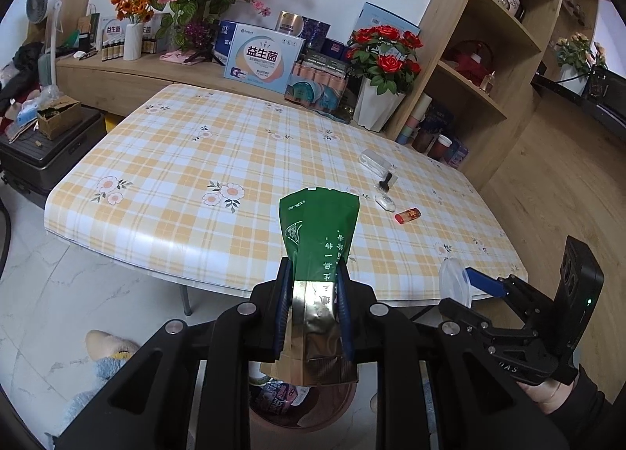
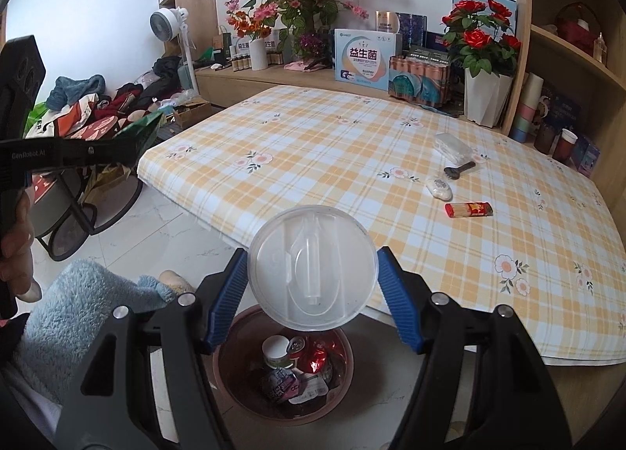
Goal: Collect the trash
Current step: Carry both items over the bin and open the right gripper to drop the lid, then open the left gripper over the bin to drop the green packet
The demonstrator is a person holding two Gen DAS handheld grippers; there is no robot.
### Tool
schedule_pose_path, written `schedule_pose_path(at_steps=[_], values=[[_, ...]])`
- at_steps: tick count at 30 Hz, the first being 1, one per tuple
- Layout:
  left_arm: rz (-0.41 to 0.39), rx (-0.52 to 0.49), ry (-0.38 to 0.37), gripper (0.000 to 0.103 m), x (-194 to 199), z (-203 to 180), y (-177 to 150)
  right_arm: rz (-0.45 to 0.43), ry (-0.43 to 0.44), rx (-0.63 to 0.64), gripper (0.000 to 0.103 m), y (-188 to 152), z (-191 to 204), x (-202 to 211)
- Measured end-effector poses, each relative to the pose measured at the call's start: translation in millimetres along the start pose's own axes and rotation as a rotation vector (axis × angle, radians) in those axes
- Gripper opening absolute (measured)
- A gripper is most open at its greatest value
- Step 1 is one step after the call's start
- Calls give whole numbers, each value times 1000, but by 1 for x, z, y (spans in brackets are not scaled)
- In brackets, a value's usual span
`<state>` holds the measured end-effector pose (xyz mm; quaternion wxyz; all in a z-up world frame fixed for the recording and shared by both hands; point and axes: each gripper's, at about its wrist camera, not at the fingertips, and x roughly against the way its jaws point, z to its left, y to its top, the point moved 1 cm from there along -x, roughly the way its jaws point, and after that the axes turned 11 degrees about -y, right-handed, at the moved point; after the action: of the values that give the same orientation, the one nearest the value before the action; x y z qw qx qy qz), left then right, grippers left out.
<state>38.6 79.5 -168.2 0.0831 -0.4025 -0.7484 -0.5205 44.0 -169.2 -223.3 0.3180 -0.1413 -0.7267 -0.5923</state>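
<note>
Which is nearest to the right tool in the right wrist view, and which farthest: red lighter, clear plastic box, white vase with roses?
1. Red lighter, on the table's right part.
2. Clear plastic box, behind it.
3. White vase with roses, at the back edge.

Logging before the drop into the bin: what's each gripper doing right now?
Left gripper: closed on the green foil bag.
Right gripper: closed on the clear plastic lid.
</note>
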Motion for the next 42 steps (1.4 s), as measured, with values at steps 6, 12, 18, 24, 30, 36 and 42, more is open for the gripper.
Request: schedule_pose_path(at_steps=[6,12,18,24,30,36,42], values=[[-10,12,4,21,5,4,-1,16,14,8,67,-5,8,1],[-9,14,12,21,7,7,-3,45,31,10,67,-11,14,-4],[-14,7,18,22,9,5,-2,56,48,8,76,-15,18,-7],[-14,-17,13,22,10,-2,-2,16,8,-11,93,-9,12,2],[-13,-41,11,22,12,-7,-2,-65,-72,-97,97,8,-13,19],[3,-68,-6,22,9,-19,-2,-135,-150,-167,97,24,-37,37],[15,-102,-41,22,3,-34,-1,-172,-201,-164,97,31,-51,48]])
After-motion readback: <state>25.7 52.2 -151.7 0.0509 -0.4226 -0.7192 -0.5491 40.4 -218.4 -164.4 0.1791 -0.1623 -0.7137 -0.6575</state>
